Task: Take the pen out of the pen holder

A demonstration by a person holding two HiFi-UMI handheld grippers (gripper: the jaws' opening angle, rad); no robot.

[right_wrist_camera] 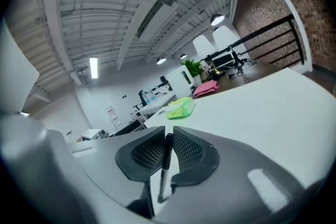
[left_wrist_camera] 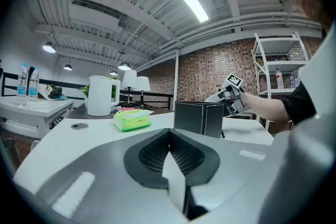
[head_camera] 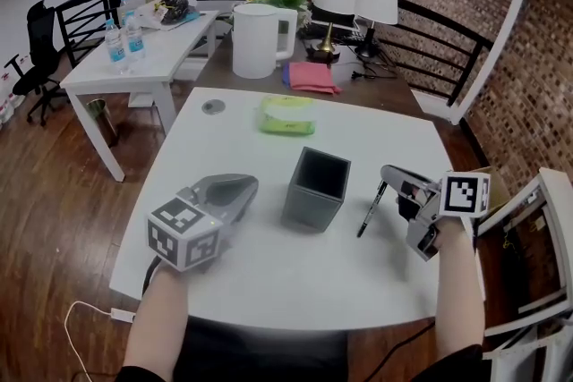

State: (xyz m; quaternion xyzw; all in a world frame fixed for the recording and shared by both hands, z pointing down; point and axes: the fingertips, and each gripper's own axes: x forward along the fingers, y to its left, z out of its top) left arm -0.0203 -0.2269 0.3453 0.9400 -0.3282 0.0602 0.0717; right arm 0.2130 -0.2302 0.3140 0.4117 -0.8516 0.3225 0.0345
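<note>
Overhead, see pen [head_camera: 372,210] out of pen holder [head_camera: 315,190], just right of it, slanted, lower end near white counter [head_camera: 269,282], upper end clamped in right tool [head_camera: 394,179]. See left tool [head_camera: 243,188] left of holder.
Left gripper view: note jaws together, nothing between, holder ahead.
Right gripper view: note jaws pressed on black pen barrel from both sides.

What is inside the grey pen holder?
Nothing shows in the open top of the pen holder; its near wall hides the bottom. The pen is outside, clamped in the right hand-held gripper.
</note>
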